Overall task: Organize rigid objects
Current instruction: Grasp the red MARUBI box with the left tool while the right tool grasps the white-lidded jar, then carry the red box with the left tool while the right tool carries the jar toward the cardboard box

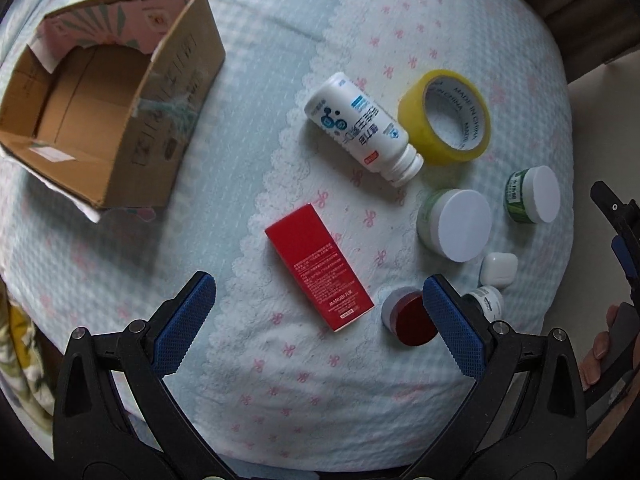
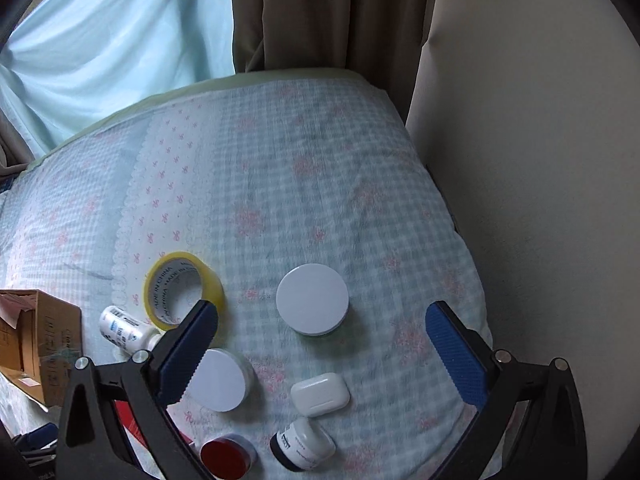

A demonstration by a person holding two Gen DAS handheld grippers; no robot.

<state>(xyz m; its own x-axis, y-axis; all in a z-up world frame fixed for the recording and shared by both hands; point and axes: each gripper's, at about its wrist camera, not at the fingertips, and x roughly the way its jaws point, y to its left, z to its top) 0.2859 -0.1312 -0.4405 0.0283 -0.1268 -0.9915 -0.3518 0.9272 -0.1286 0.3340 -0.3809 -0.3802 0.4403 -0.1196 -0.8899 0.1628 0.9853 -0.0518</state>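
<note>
Bedspread with pink bows is the work surface, cardboard box (image 1: 100,120) sitting open off to the left, and both the left tool (image 1: 318,304) and right tool (image 2: 320,340) hover with fingers spread apart, holding nothing. Looks like the red carton (image 1: 320,268) is the left's easiest grab. It lies flat between those fingers, long axis running diagonally away toward the box, so I'd pinch across its narrow sides.
</note>
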